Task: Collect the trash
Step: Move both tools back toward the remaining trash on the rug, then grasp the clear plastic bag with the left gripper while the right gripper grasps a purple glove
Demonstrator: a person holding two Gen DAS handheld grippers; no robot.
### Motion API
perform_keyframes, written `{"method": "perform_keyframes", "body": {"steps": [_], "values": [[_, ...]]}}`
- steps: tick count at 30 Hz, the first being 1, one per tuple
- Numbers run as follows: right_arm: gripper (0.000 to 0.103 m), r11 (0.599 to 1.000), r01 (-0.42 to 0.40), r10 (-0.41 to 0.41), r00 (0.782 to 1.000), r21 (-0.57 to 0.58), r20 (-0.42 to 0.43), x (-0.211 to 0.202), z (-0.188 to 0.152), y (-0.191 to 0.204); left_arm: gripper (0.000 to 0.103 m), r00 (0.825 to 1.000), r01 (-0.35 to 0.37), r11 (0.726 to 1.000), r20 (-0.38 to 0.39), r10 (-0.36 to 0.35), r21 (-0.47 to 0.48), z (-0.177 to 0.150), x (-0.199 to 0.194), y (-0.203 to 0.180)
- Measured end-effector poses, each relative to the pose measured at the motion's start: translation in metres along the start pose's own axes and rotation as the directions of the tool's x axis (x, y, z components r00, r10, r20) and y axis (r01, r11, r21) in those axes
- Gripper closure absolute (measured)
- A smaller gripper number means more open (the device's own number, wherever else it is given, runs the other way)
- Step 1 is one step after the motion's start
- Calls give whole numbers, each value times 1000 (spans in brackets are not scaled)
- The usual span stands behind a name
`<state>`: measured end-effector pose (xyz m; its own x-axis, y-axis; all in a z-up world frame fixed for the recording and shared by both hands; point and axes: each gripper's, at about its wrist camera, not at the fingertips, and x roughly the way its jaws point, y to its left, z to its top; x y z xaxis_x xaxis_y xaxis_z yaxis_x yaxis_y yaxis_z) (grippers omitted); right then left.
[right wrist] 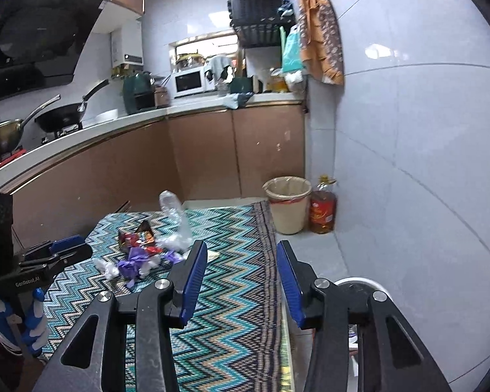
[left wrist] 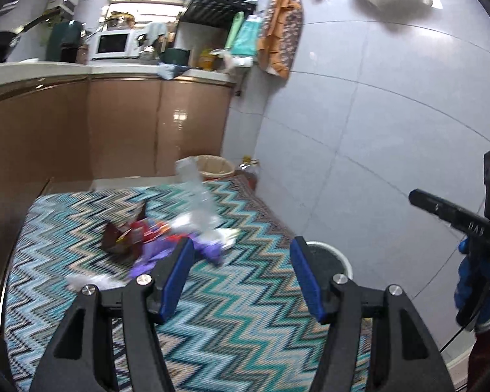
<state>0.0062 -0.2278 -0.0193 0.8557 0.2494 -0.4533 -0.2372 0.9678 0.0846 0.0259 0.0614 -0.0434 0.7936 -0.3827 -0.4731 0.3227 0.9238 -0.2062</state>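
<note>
A heap of trash lies on a zigzag-patterned mat [left wrist: 238,320]: red and brown snack wrappers [left wrist: 127,236], purple plastic [left wrist: 209,248], white crumpled bits [left wrist: 81,281] and a clear plastic bottle [left wrist: 196,192]. The same heap [right wrist: 140,245] and bottle [right wrist: 173,209] show in the right wrist view. My left gripper [left wrist: 241,274] is open and empty, just short of the heap. My right gripper [right wrist: 241,281] is open and empty, to the right of the heap above the mat [right wrist: 232,326]. The left gripper also shows in the right wrist view [right wrist: 65,251].
A beige waste bin [right wrist: 287,204] stands beyond the mat by the tiled wall, with a red-labelled oil bottle [right wrist: 323,209] beside it. A white-rimmed bin [left wrist: 330,258] stands by the mat's right edge. Brown cabinets [right wrist: 205,153] and a cluttered counter run behind.
</note>
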Motion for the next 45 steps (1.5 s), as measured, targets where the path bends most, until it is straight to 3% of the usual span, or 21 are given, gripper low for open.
{"method": "perform_keyframes", "body": {"steps": [6, 15, 24, 31, 34, 38, 45], "values": [[61, 998, -56, 56, 997, -8, -55, 37, -4, 22, 44, 994, -107, 994, -39, 106, -17, -30, -2, 48], [61, 988, -149, 141, 975, -35, -170, 103, -18, 50, 44, 966, -217, 967, -171, 193, -135, -67, 43, 108], [61, 980, -197, 182, 951, -36, -252, 155, -29, 55, 44, 946, -285, 925, -228, 230, -250, -68, 86, 143], [61, 973, -229, 208, 933, -38, -294, 190, -32, 60, 45, 920, -358, 886, -270, 283, -294, -66, 114, 163], [61, 968, -245, 219, 925, -48, -310, 203, -32, 64, 56, 914, -368, 885, -287, 287, -285, -69, 122, 166], [61, 963, -264, 233, 913, -49, -336, 223, -36, 67, 71, 917, -357, 892, -283, 280, -276, -70, 126, 165], [61, 951, -304, 259, 884, -59, -388, 260, -48, 82, 73, 930, -333, 895, -261, 259, -298, -75, 125, 169]]}}
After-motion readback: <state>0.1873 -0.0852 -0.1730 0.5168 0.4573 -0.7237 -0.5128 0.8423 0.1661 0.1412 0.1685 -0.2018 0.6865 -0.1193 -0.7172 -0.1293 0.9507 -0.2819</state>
